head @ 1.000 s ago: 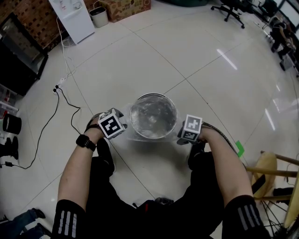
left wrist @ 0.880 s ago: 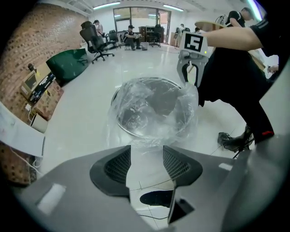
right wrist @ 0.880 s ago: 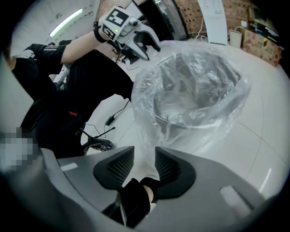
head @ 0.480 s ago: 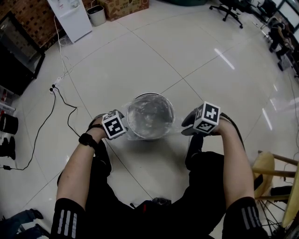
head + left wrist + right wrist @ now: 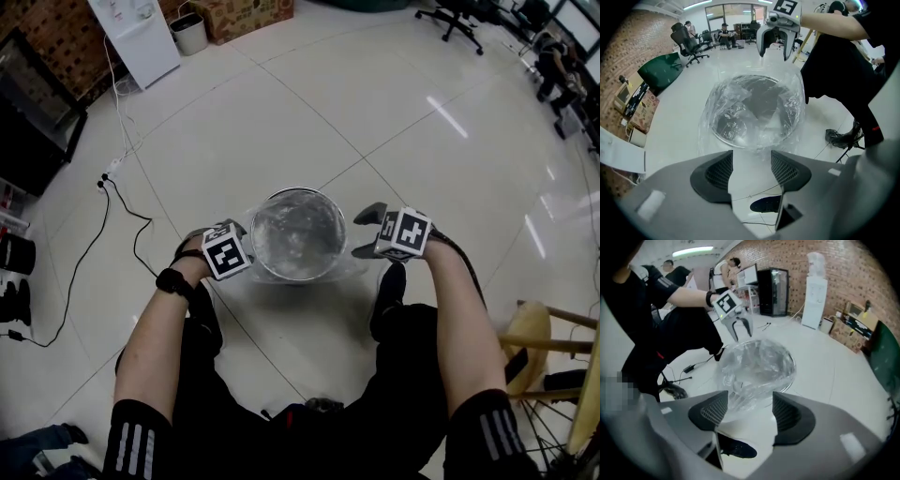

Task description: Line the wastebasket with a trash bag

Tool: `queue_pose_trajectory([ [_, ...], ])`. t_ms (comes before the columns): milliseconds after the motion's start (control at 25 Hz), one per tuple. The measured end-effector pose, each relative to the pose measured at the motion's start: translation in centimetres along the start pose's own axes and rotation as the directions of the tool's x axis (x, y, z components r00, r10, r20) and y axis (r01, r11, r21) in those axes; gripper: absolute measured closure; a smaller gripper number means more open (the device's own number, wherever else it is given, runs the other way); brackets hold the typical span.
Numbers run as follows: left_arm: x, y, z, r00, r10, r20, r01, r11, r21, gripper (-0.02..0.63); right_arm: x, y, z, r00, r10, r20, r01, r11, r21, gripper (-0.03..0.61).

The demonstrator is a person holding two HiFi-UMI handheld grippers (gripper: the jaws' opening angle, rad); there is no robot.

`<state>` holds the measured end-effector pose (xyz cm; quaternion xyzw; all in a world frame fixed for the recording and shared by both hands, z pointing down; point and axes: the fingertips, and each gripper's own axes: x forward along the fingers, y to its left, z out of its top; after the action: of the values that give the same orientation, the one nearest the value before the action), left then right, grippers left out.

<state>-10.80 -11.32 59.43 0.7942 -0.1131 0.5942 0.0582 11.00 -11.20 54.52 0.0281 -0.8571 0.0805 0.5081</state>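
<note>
1. Two grippers flank the wastebasket (image 5: 298,190), which stands upright on the tiled floor (image 5: 281,112) in front of the person.
2. Inside it sits the clear trash bag (image 5: 296,239). Its mouth is turned out over the rim, and loose film skirts down the outer wall on the near side.
3. At the rim's left side the left gripper (image 5: 751,157) points steeply down. Its fingers (image 5: 717,173) have just been opening and stand apart; only floor and the bag's hem show beyond the gap, and nothing is pinched.
4. On the right, the right gripper (image 5: 364,232) hangs raised and clear of the rim. Its fingers (image 5: 790,416) have just been opening too and stand wide and empty, with the film behind the gap and not touching the pads.
5. With both sides let go, the step in hand is probably a regrip to even out the cuff.
6. To do that well:
   - Take the film at the hem only, not the crumpled part inside.
   - Take hold on opposite sides together.
   - Draw it down and outward evenly, so the basket neither tips nor slides.
7. Pinch lightly, since film this thin looks easy to tear or to drag back off the rim.
8. How far the cuff reaches down the far side cannot be made out, so work round to that side before calling the lining done.
</note>
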Motion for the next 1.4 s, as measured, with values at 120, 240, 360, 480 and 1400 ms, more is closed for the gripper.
queue_pose_trajectory([
  [120,-0.1,0.2,0.3,1.0,-0.001,0.015,0.001,1.0,0.005,0.334,2.1,1.4,-0.9,0.996,0.056,-0.064,-0.059,0.997,-0.051,0.259],
  [240,0.2,0.4,0.6,1.0,-0.005,0.028,0.005,1.0,0.008,0.313,3.2,1.7,-0.2,0.996,0.044,-0.072,-0.052,0.992,-0.116,0.247],
  [360,0.6,0.1,0.6,0.999,-0.032,0.023,0.032,0.999,0.017,0.302,4.0,1.8,-0.5,0.99,0.034,-0.138,-0.059,0.982,-0.179,0.212],
  [480,1.2,-0.3,0.2,0.998,-0.056,0.004,0.056,0.998,0.032,0.272,4.8,1.4,-2.2,0.973,0.025,-0.231,-0.063,0.985,-0.159,0.183],
  [1400,8.9,0.0,-1.9,1.0,-0.011,0.013,0.012,0.997,-0.072,0.215,10.9,-1.0,-4.3,0.993,0.087,-0.075,-0.074,0.984,0.161,0.046],
])
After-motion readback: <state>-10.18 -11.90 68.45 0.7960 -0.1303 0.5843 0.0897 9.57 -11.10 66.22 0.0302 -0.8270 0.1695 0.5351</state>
